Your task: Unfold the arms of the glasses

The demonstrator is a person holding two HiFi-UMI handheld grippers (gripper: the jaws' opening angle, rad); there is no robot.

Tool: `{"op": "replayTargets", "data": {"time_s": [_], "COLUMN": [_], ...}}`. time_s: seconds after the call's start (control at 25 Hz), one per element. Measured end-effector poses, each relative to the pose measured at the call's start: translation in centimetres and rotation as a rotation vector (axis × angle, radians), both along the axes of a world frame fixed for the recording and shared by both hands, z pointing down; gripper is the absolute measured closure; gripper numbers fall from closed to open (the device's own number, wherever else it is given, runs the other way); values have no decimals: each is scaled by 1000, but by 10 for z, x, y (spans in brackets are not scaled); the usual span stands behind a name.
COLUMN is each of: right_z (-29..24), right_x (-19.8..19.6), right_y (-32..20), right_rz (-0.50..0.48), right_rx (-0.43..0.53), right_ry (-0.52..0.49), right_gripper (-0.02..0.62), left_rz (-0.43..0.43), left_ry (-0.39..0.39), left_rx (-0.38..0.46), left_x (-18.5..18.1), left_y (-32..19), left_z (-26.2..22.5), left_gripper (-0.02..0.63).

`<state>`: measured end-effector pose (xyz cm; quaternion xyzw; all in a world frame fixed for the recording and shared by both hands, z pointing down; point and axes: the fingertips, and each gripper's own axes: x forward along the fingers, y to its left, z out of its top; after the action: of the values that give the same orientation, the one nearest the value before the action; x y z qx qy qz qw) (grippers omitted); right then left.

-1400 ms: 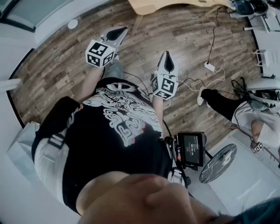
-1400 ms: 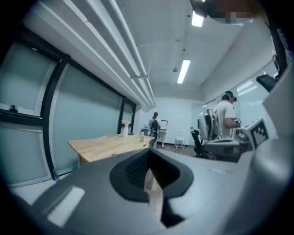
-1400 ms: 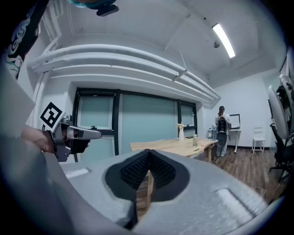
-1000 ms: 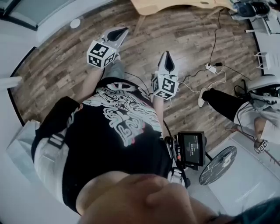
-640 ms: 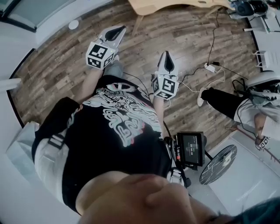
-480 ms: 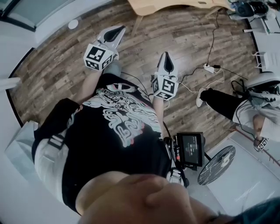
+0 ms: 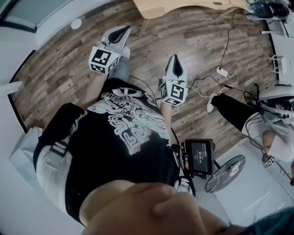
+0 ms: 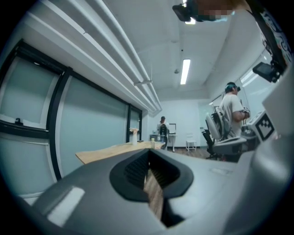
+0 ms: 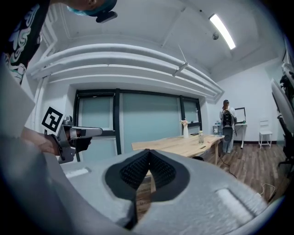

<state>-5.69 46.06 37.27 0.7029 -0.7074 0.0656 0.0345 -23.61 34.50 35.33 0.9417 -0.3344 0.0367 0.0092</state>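
Note:
No glasses show in any view. In the head view my left gripper (image 7: 120, 33) and right gripper (image 7: 176, 64) are held out in front of the person's body, over the wooden floor, each with its marker cube behind it. Both are shut with nothing between the jaws. In the left gripper view the left gripper (image 8: 148, 153) has its dark pads closed tip to tip, and the right gripper (image 9: 147, 152) looks the same in its own view. The left gripper's body (image 9: 69, 134) also appears at the left of the right gripper view.
A light wooden table (image 7: 183, 5) stands ahead; several bottles (image 9: 200, 137) stand on it. Cables and a power strip (image 7: 222, 72) lie on the floor at right, near a seated person (image 7: 271, 133). A small monitor (image 7: 200, 157) hangs at the waist. Another person (image 9: 227, 120) stands far off.
The left gripper has turned slightly and drifted a little up-left. The right gripper has barely moved. The seated person at right shifted their leg.

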Motion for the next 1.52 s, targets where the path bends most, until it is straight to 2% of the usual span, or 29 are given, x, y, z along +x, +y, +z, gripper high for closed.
{"op": "replayTargets", "data": {"time_s": [0.16,0.44,0.76,1.04,1.36,1.52], "right_z": [4,9,12,19,33,34], "right_x": [18,26,35,43,53,63], "right_y": [-43,-159,-265,-320,-346,-367], "right_rz": [25,15,44,89,92,79], "right_rx": [-8,-55,-94,-118,-151,-146], "right_ry": [-12,-25,-17,-7,-13,-24], "right_gripper": [597,597,597,597,597,597], "left_rz": [-2,15,72,130,191,194], "left_ry": [-1,-21,-57,-83,-109,-116], "left_rx": [4,-13,-53,-85,-129,-172], "left_x": [16,36,51,67,95,112], "left_y": [-45,-151,-255,-317,-340,-356], "left_z": [3,5,15,36,57,72], "left_gripper": [618,618,618,618,618,618]}}
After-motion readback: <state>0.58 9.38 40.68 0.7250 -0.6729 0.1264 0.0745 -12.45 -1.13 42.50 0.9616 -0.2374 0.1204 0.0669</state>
